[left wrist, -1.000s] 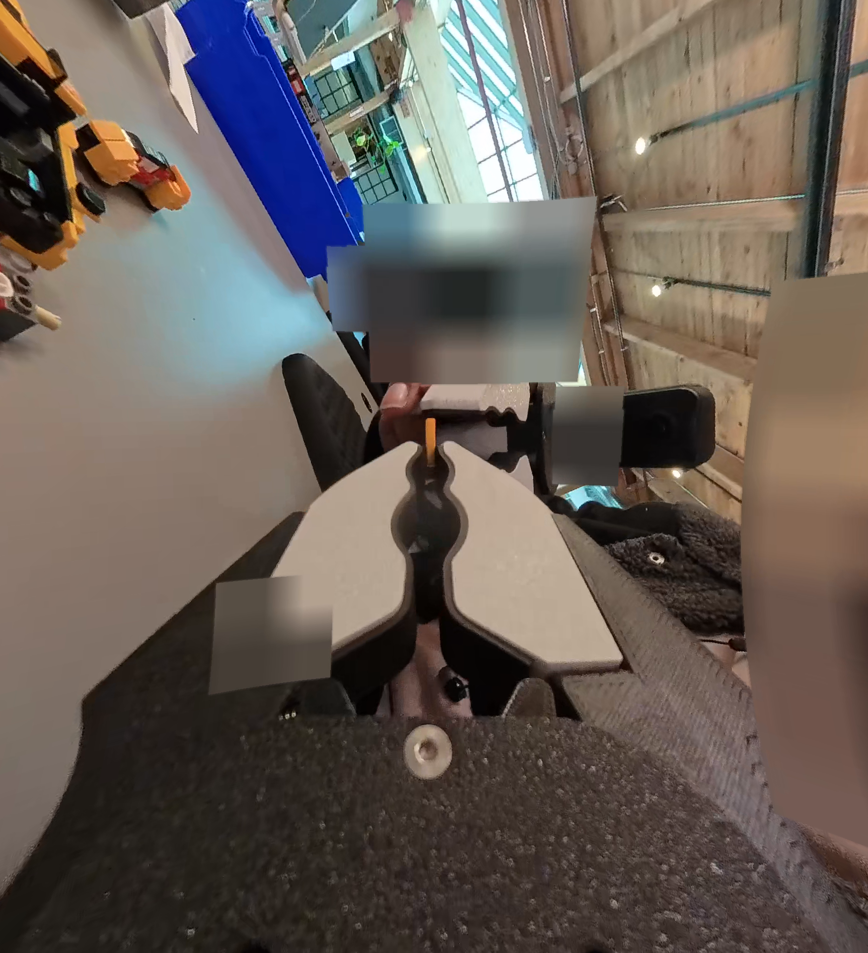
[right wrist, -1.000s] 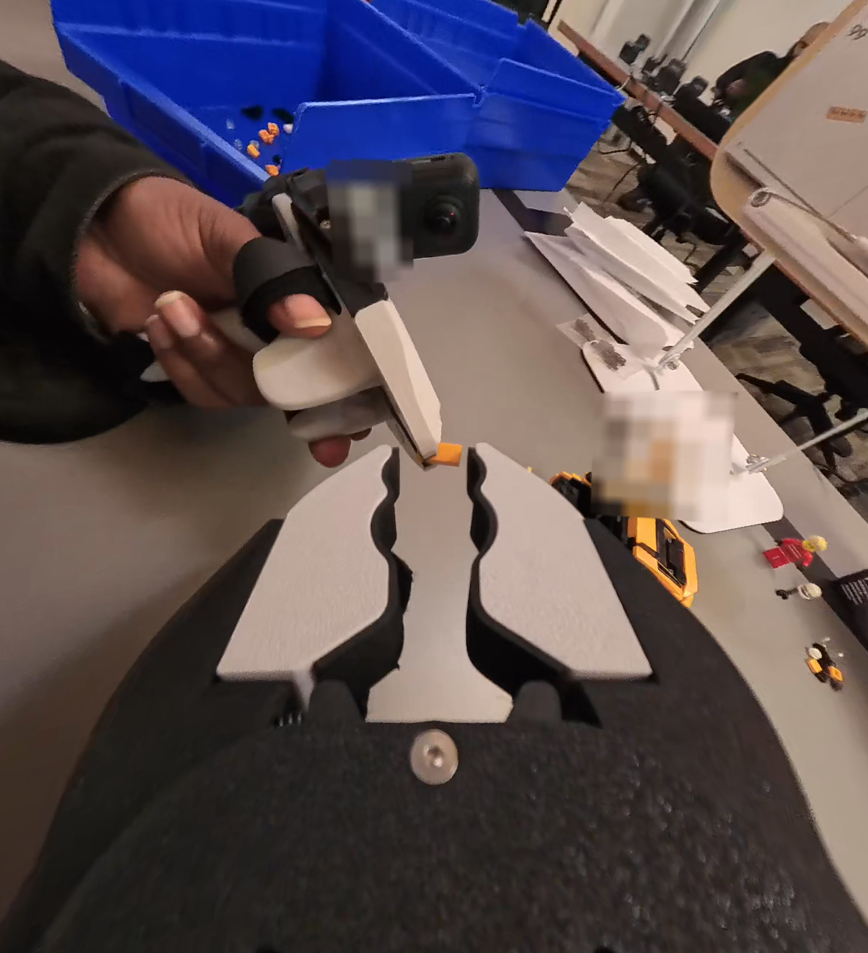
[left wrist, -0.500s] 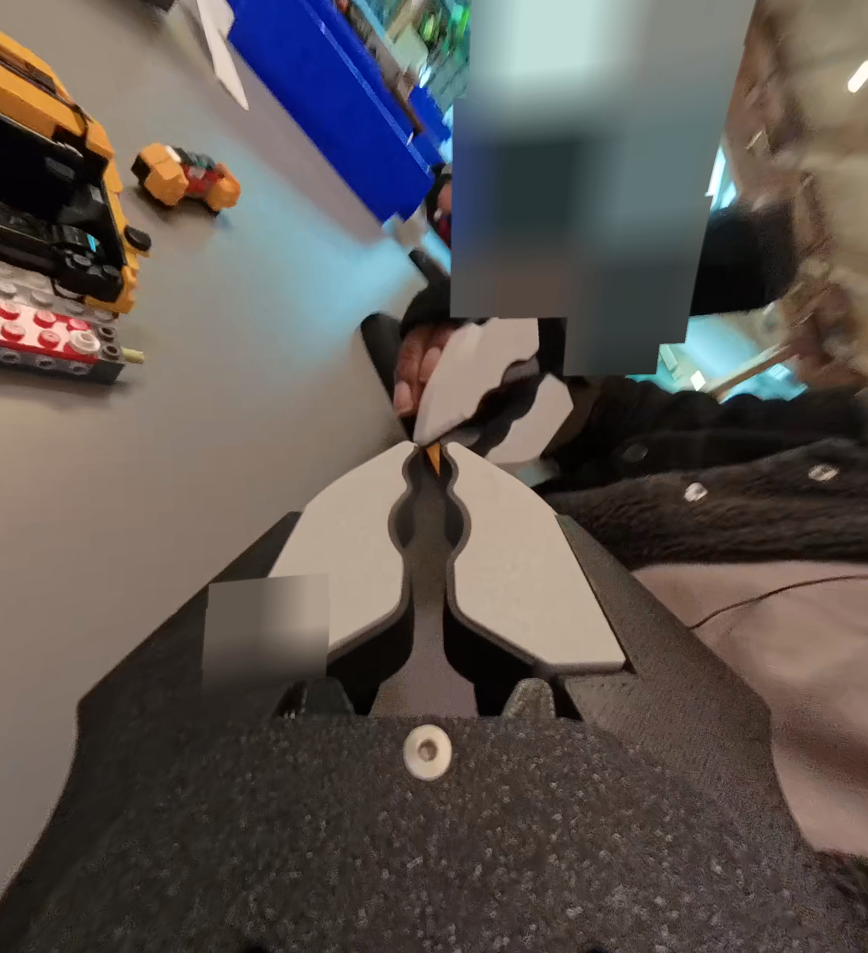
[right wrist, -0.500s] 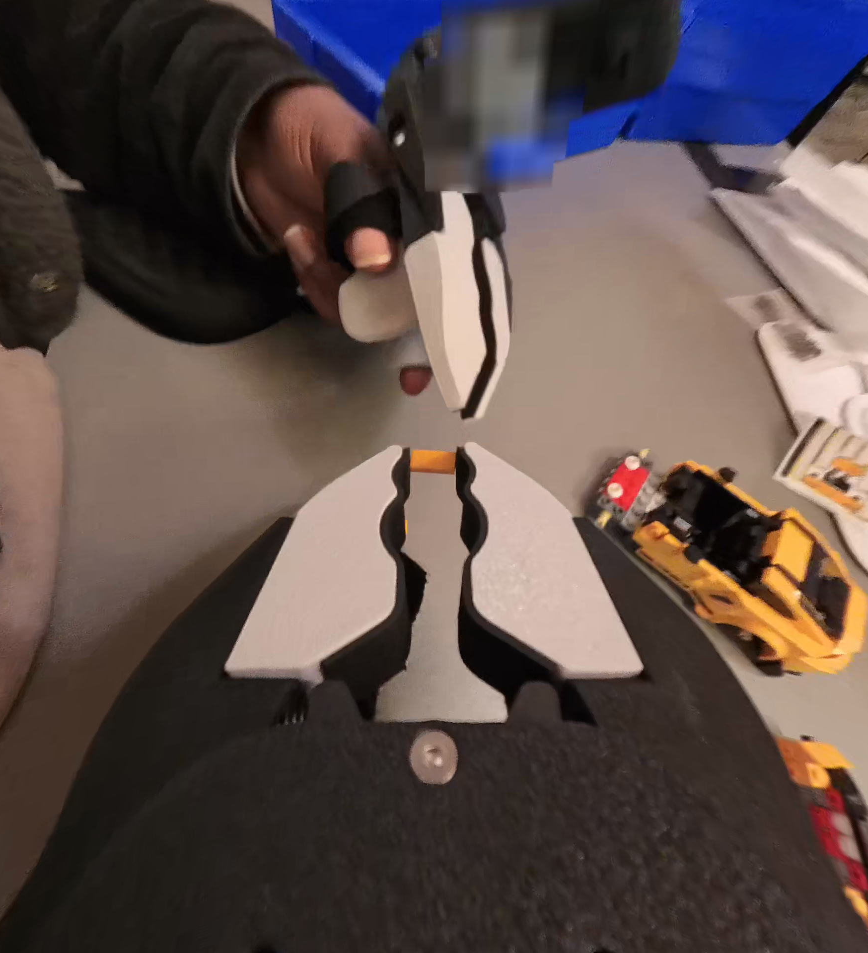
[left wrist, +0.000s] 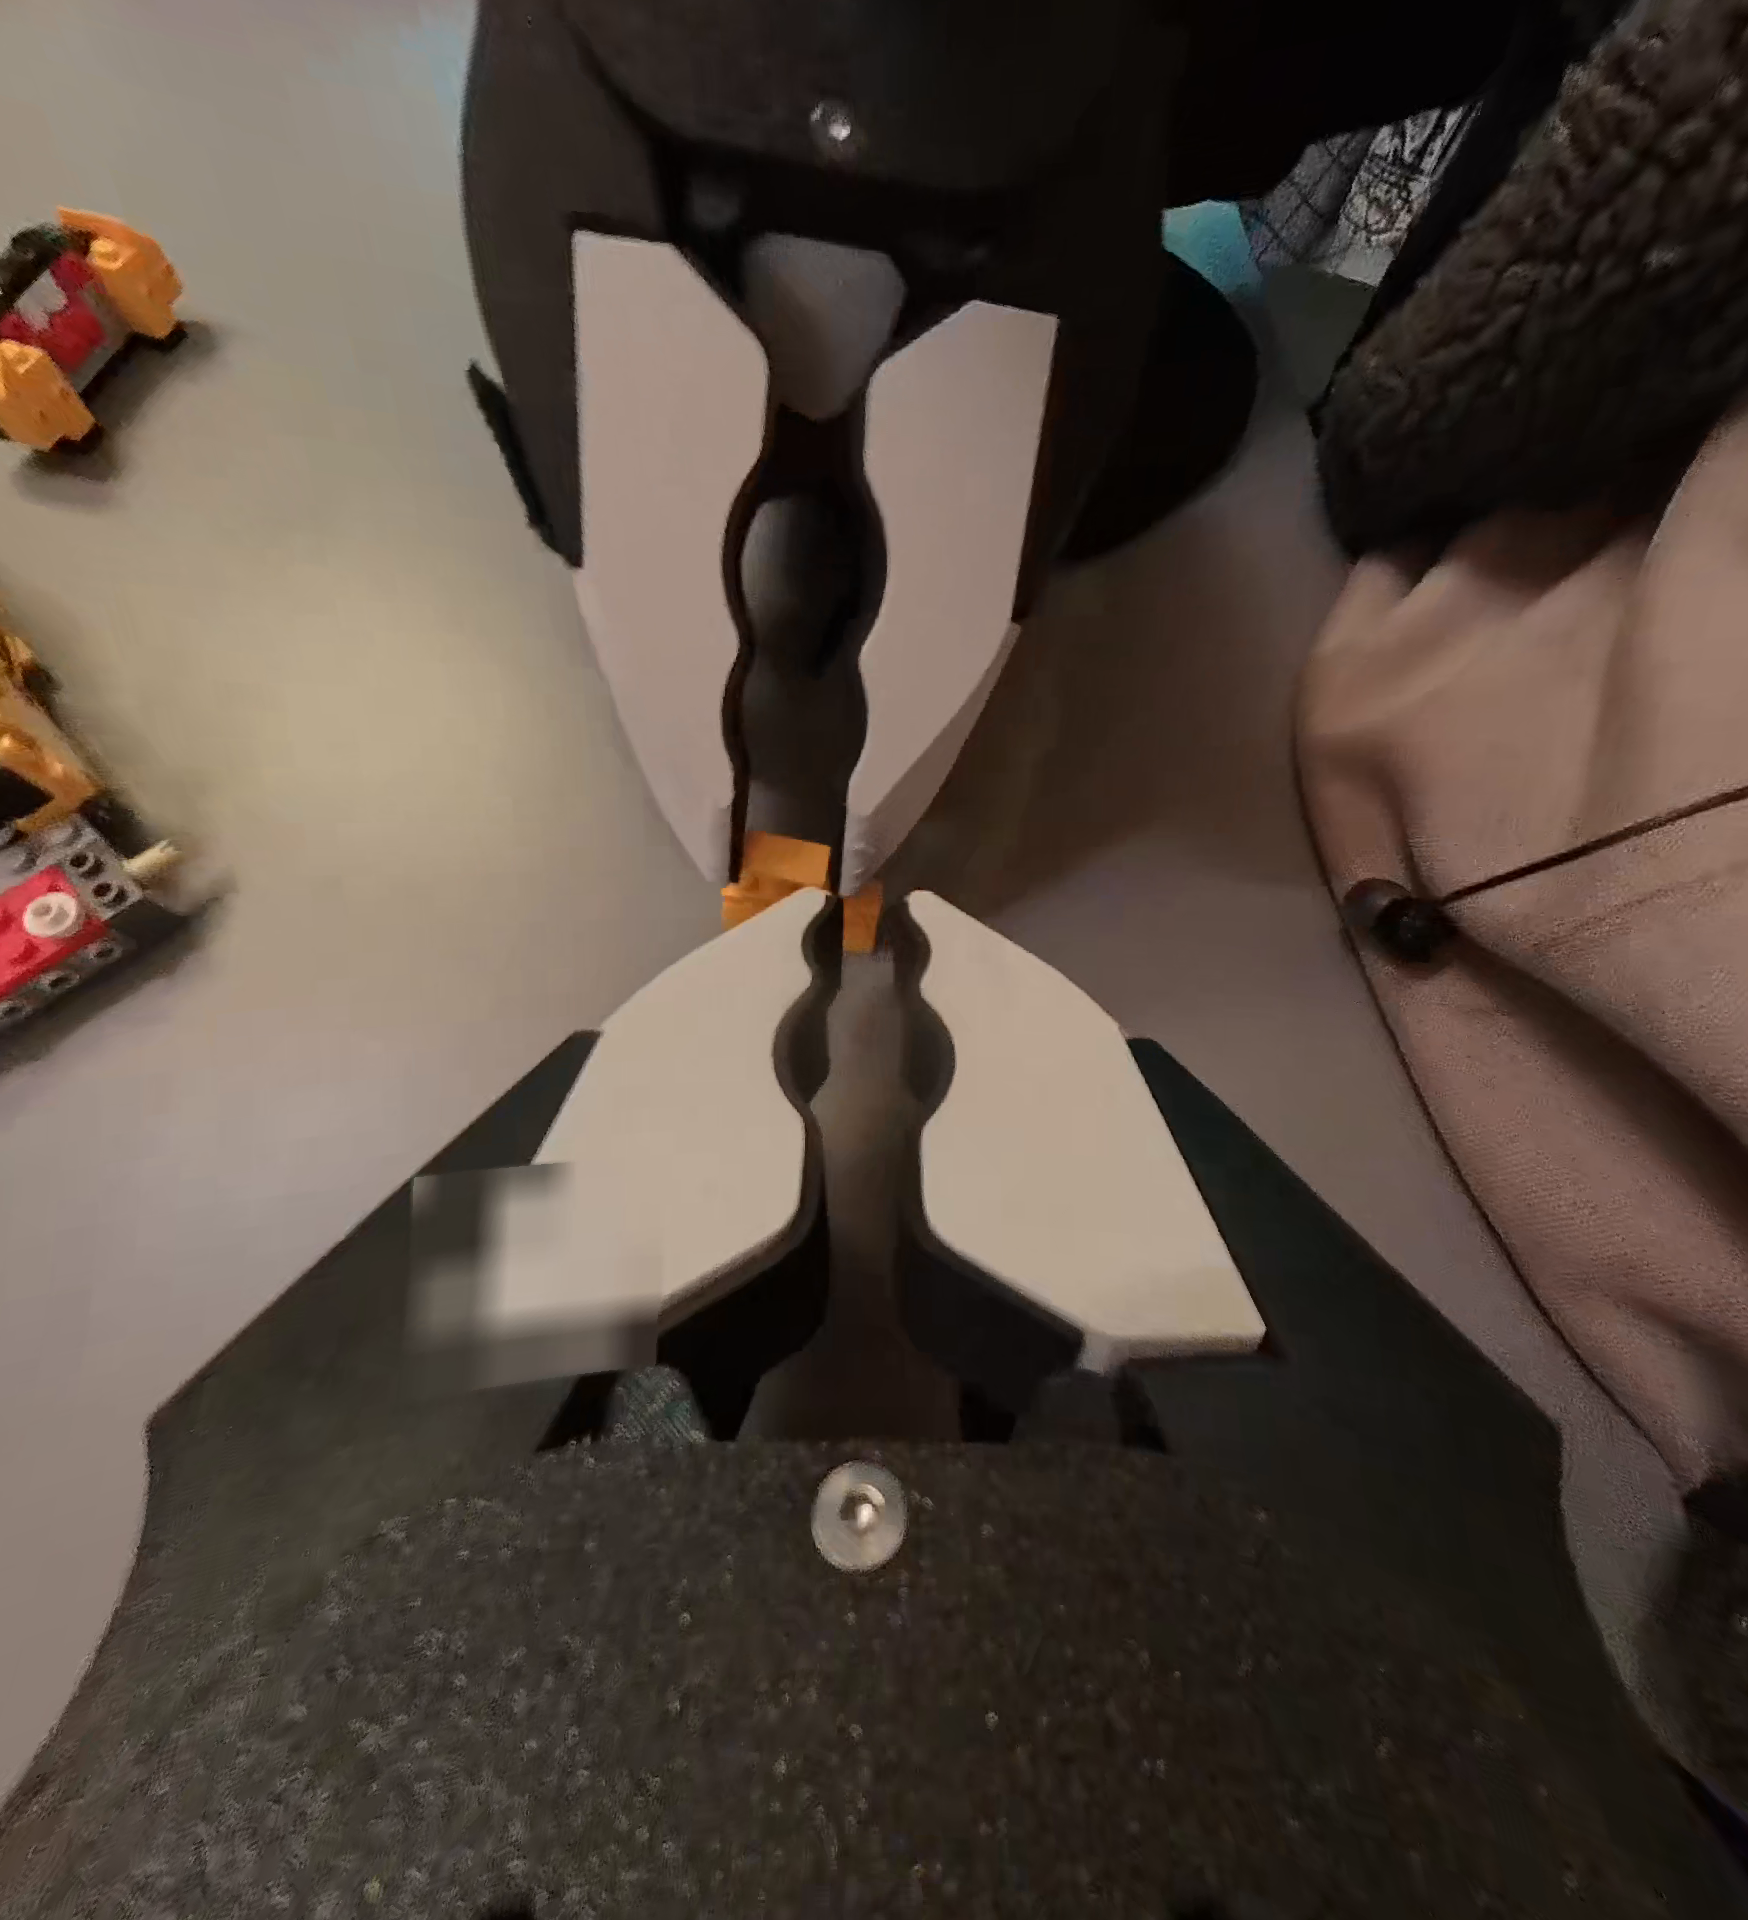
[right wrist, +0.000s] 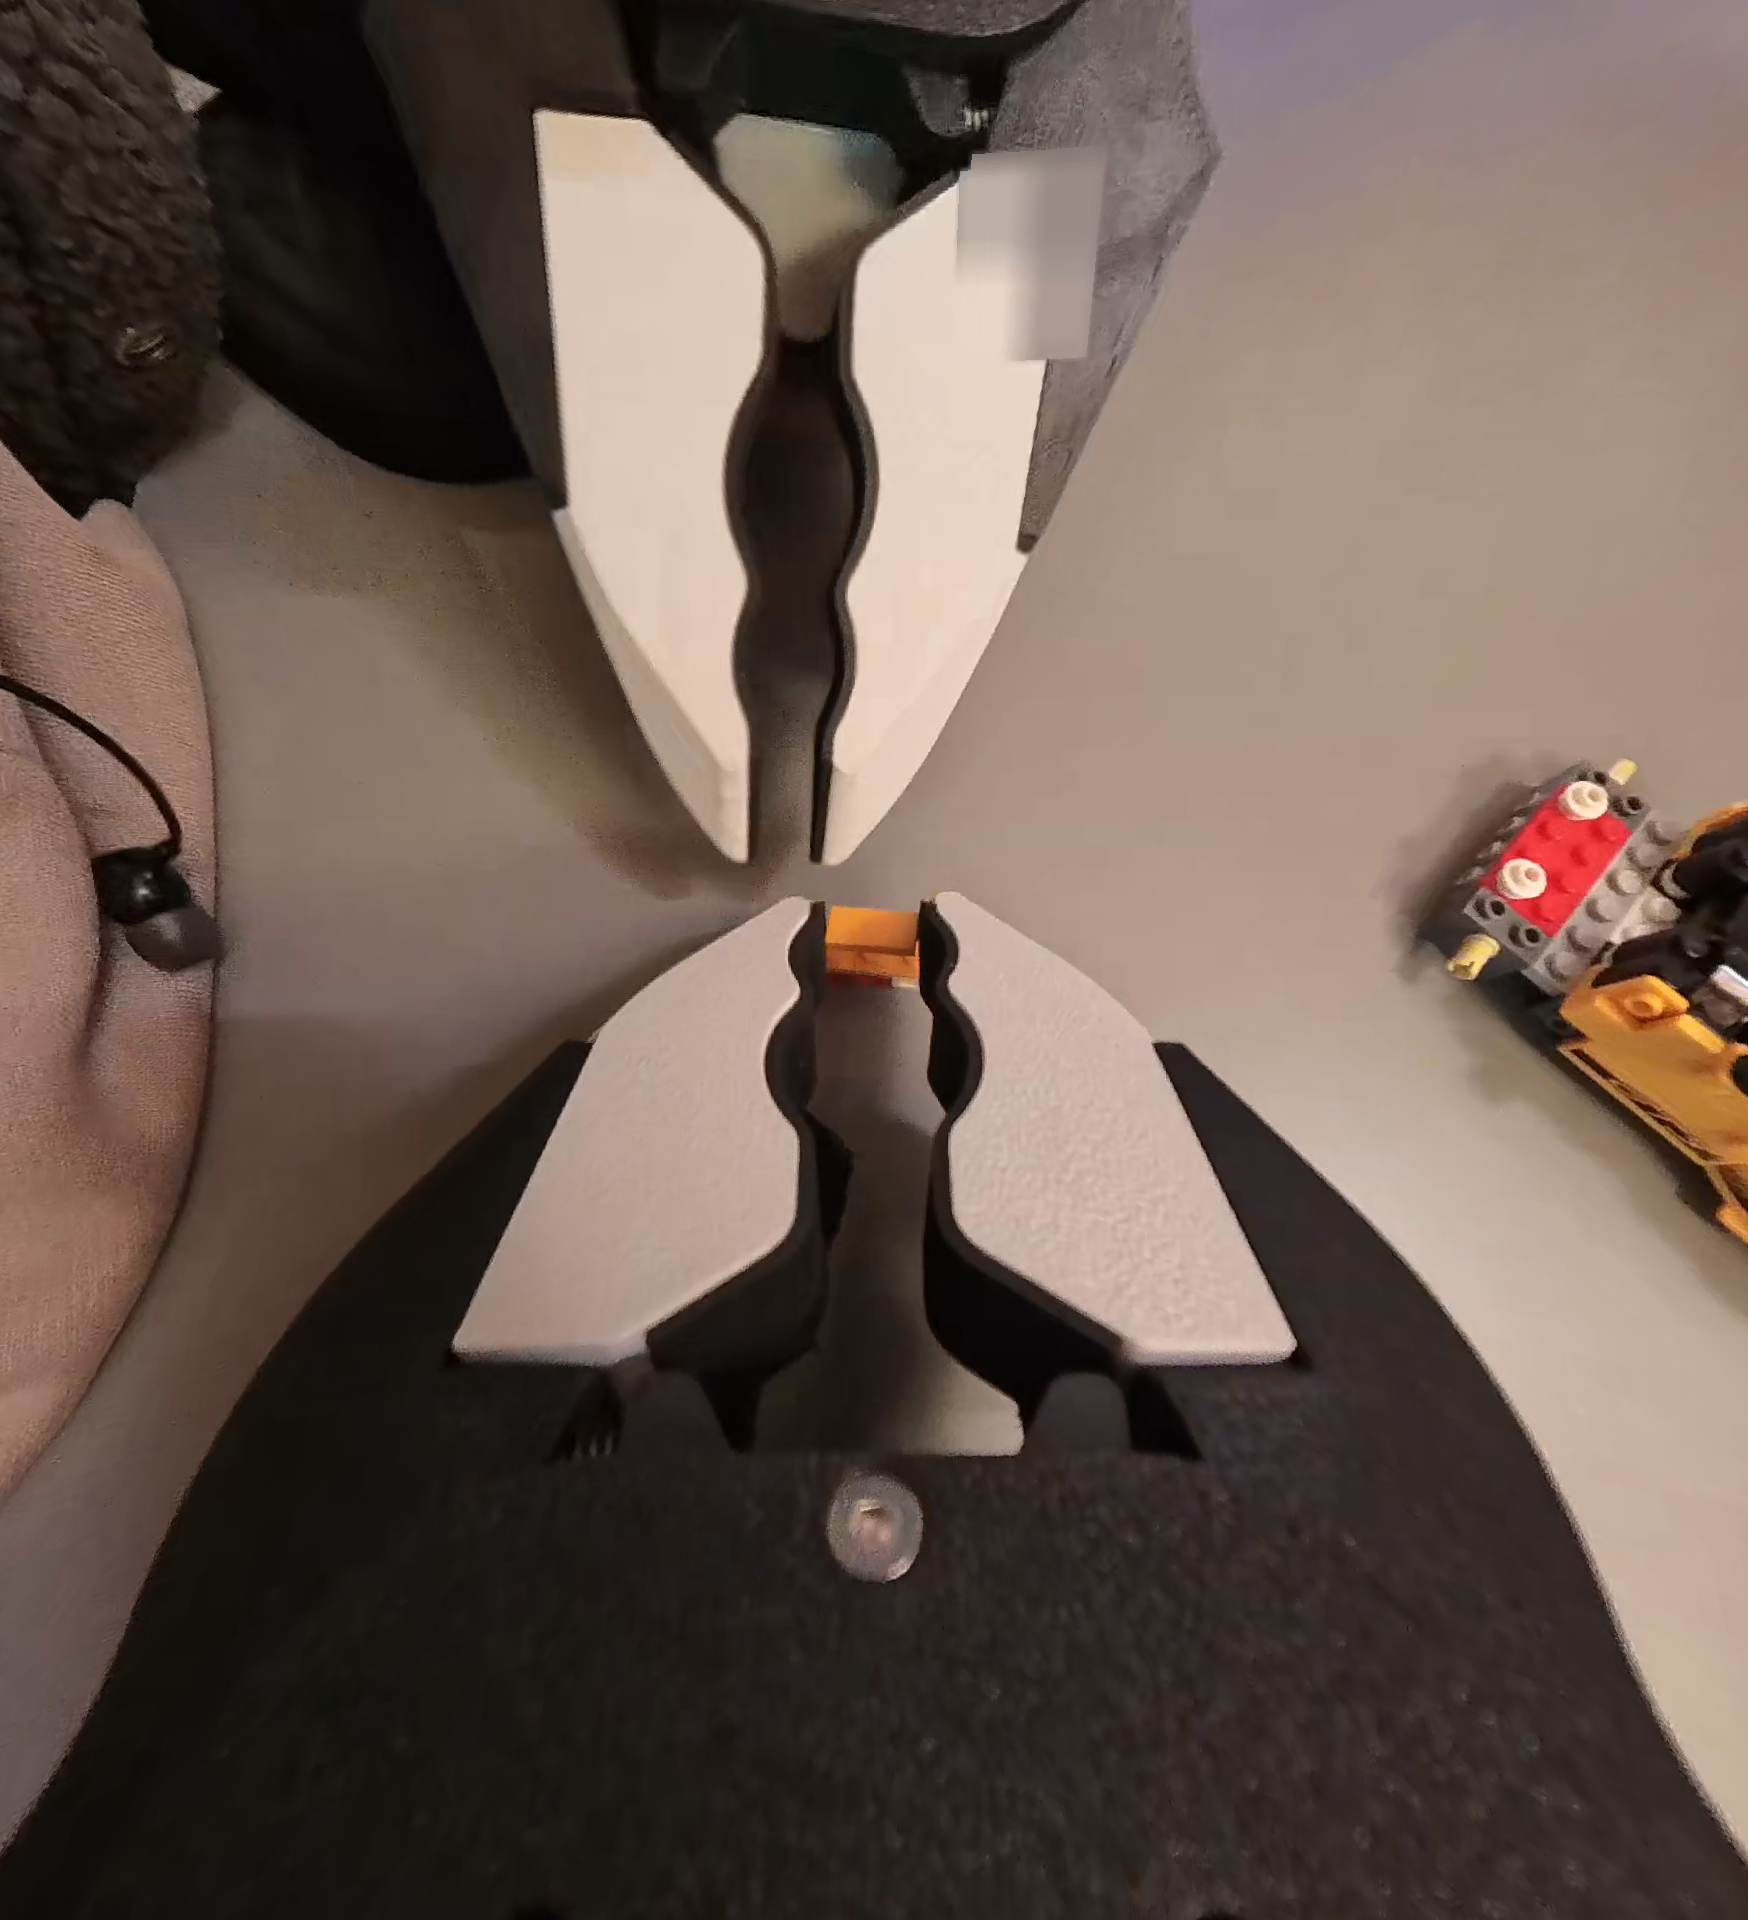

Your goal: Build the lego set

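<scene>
My left gripper (left wrist: 862, 906) and right gripper (right wrist: 870, 916) face each other tip to tip just above the grey table (left wrist: 330, 675). The right gripper is shut on an orange brick (right wrist: 870, 930) with a red bit under it. In the left wrist view the right gripper (left wrist: 787, 854) comes in from the top with that brick (left wrist: 782, 857). The left gripper is shut on a small thin orange piece (left wrist: 862, 923) that touches the brick. In the right wrist view the left gripper (right wrist: 785, 847) comes in from the top, and its piece is hidden.
A part-built yellow and black lego car (right wrist: 1701, 1049) with a red plate (left wrist: 8, 940) lies on the table beside the grippers. A small orange, red and black sub-assembly (left wrist: 49, 322) lies farther off. A person's beige garment (left wrist: 1576, 935), dark fleece and an earphone on a cable (right wrist: 158, 920) border the table edge. My two grippers' fingertips are within a few centimetres of each other.
Both grippers have swung down towards the table and now meet tip to tip. The right gripper was open a second ago and is now shut on the orange brick.
</scene>
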A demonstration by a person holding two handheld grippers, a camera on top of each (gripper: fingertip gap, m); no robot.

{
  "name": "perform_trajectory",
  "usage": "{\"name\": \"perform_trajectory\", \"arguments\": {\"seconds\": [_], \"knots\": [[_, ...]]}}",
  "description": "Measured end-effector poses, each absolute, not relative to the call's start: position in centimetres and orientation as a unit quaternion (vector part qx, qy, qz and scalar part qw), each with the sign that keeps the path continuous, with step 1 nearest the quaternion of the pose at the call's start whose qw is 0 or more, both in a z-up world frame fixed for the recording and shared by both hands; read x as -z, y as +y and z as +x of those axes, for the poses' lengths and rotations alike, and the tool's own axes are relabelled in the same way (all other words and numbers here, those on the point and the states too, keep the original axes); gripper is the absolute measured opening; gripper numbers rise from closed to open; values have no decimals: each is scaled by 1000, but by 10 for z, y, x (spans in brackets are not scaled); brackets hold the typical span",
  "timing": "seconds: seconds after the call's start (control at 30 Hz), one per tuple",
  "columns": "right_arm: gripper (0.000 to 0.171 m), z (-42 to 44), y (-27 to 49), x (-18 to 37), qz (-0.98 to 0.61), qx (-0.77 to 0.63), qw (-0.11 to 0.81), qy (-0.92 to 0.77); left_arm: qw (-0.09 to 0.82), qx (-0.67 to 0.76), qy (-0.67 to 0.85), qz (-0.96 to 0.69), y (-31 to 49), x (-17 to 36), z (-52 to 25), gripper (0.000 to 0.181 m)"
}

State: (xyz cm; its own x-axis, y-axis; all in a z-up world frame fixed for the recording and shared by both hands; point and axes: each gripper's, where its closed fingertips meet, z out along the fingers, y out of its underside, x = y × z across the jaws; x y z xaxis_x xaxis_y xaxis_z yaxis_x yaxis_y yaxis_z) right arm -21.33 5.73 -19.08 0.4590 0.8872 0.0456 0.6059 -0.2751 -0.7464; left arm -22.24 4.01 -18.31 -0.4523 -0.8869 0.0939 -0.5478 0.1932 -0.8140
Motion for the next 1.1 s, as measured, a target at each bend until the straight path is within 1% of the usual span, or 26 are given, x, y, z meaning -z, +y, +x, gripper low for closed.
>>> {"name": "perform_trajectory", "arguments": {"seconds": [0.13, 0.47, 0.97, 1.1], "knots": [[17, -215, 55, 193, -776, -202, 352, -483, 232, 404, 754, -463, 38, 181, -220, 13], [17, -216, 54, 195, -778, -209, 339, -486, 263, 354, 783, -439, 33, 191, -216, 21], [17, -217, 53, 197, -779, -210, 332, -488, 273, 312, 802, -429, 31, 198, -215, 18], [20, -212, 55, 189, -777, -207, 343, -486, 276, 312, 799, -434, 34, 198, -215, 17]]}}
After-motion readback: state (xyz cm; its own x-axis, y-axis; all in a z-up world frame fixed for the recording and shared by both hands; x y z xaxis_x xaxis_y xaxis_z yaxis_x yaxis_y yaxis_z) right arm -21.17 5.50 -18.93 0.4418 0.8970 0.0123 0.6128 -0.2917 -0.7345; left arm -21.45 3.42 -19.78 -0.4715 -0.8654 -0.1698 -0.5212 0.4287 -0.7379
